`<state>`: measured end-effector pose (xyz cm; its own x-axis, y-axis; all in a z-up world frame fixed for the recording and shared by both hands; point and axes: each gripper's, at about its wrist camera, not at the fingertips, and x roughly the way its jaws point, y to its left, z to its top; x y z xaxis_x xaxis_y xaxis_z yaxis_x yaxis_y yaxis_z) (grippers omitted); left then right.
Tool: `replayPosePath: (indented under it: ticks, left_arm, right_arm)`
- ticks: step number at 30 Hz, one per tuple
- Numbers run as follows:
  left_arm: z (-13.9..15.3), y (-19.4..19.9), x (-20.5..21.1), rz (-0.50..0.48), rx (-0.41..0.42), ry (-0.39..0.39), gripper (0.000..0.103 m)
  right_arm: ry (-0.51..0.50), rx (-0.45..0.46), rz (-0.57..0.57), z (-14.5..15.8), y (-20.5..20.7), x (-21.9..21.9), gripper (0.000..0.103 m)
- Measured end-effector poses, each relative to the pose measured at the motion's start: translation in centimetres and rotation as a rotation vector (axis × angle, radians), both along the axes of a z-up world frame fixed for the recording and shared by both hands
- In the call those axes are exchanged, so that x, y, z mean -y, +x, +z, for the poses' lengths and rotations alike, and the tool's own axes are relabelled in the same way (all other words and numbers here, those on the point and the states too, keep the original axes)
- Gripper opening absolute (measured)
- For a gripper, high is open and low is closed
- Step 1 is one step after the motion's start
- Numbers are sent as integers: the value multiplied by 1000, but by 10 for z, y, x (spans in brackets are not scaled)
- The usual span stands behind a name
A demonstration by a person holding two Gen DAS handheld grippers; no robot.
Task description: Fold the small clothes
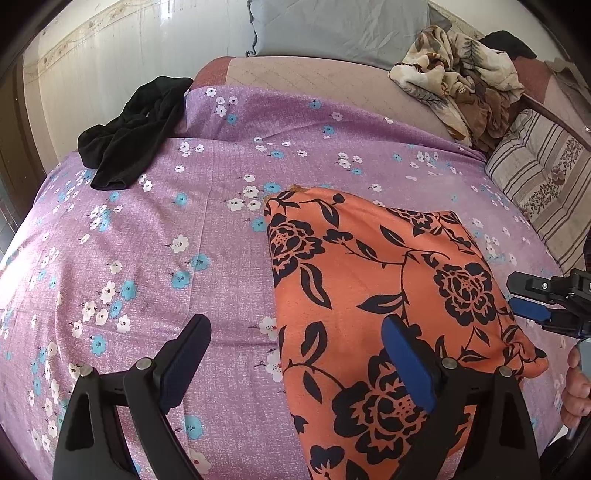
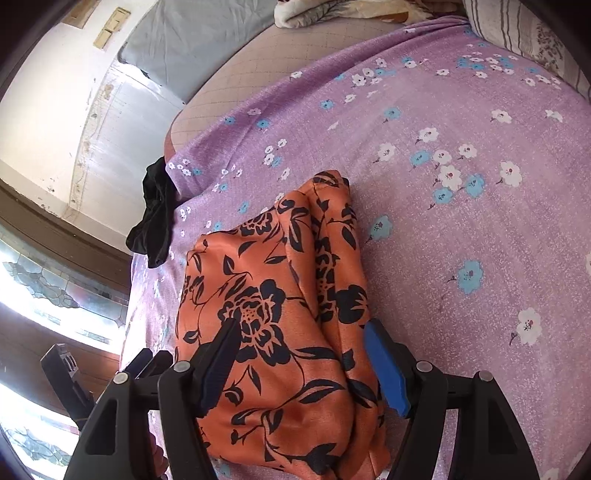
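I had the orange floral garment [image 1: 388, 288] folded on the bed [image 1: 184, 240], at 3 o'clock from the black garment [image 1: 133, 136]. Both grippers, left gripper [image 1: 295, 354] and right gripper [image 2: 301, 360], stood with fingers apart, gripping nothing. Judged next move: fetch the black garment.

place: likely home bedroom | evidence: bed sheet [image 1: 221, 229], pillow [image 1: 332, 29], blanket [image 1: 454, 74]

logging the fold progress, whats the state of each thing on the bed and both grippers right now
orange garment with black flower print: folded into a compact stack, lying flat on the sheet
black garment: crumpled, unfolded, at the far edge of the bed
purple floral bed sheet: spread out
beige leaf-print blanket: bunched up
left gripper: open, holding nothing
right gripper: open, jaws astride the orange garment, not clamped
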<state>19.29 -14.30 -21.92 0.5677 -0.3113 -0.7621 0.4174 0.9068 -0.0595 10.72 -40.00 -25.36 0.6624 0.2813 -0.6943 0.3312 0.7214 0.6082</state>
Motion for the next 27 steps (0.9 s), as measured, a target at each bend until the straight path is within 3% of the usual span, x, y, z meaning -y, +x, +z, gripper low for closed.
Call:
replayPosePath:
  ticks: [10,27]
  left_arm:
    - [-1,-3,5,-15,-19,8,94]
    - [-12,-11,9,-57,-58,19,94]
  right_arm:
    - [52,13,28,-14,1,4,72]
    - [41,26,65,-13,-3,-3,72]
